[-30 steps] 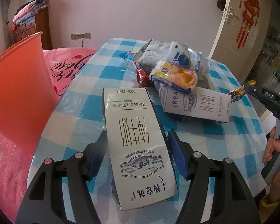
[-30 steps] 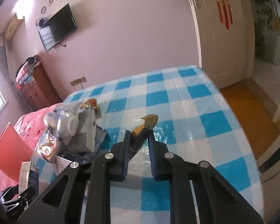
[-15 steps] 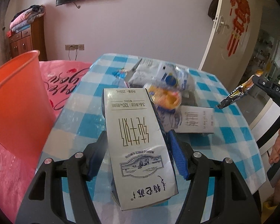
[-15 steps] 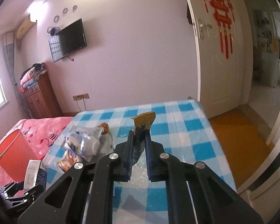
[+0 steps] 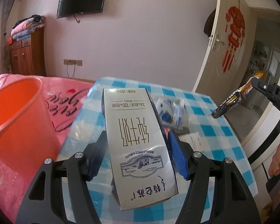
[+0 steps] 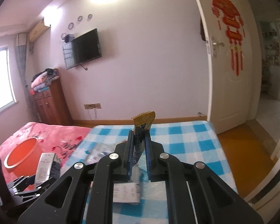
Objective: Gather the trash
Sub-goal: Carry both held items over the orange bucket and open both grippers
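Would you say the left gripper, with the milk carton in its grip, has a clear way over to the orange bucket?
Probably yes. The left gripper holds the milk carton above the table, and the orange bucket stands open just to its left with nothing between them.

The carton point(image 5: 138, 140) hides much of the trash pile point(image 5: 172, 114) behind it, which is blurred. The bucket point(image 5: 18, 123) is cut off by the left wrist view's left edge. Only fingers point(image 5: 279, 158) of the person's hand show at its right edge. The wrapper's point(image 6: 140, 140) lower end is hidden between the right jaws.
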The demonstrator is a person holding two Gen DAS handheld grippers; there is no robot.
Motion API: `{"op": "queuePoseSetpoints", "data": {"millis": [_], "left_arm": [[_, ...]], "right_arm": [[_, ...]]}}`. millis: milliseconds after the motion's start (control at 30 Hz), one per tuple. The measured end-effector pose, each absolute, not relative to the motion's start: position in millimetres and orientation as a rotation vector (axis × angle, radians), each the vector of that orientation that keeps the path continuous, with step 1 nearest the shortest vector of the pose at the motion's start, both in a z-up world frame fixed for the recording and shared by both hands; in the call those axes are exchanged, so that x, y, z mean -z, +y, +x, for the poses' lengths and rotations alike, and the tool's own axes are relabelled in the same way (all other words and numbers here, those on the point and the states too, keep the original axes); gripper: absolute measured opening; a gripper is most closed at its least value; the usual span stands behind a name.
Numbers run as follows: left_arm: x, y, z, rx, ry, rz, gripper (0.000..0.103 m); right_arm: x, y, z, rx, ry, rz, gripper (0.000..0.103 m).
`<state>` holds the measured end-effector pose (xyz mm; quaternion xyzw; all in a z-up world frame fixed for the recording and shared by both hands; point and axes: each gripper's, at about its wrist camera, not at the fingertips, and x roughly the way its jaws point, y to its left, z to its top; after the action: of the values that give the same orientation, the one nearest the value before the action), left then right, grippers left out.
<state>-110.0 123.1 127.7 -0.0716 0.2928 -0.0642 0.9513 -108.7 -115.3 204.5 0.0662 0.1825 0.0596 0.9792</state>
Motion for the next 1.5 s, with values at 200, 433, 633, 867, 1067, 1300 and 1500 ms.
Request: {"op": "queuePoseSetpoints", "data": {"millis": [200,433,633,867,1067,1300,1500], "left_arm": [[-155,152,-109,0.083,0.528,-0.152,0.066],[-184,202,-113,-0.035,0.460,-0.146,0.066],[-200,256,-118,-0.177,0.424,-0.149,0.066],[-190,312,-113,-0.328,0.454,-0.179,0.066],[-174,343,-111,-0.403,0.492,-0.208,0.066],[-158,355,-102,-0.454,0.527,-0.220,0.068],[-157,347,-108,-0.487,0.510,-0.171,0.088]], "right_arm": [[-229,-71,-102,-0.224,0.342,0.116,0.012],[-250,-4,-85,-0.378,0.327,0.084,0.012],[-268,61,-71,-0.527,0.308,0.061,0.012],[-272,148,-55,-0.700,0.318,0.023,0.012],[-249,203,-33,-0.793,0.399,-0.005,0.012],[-211,239,-11,-0.854,0.527,-0.027,0.015],[-190,214,-6,-0.870,0.588,0.095,0.075]]}}
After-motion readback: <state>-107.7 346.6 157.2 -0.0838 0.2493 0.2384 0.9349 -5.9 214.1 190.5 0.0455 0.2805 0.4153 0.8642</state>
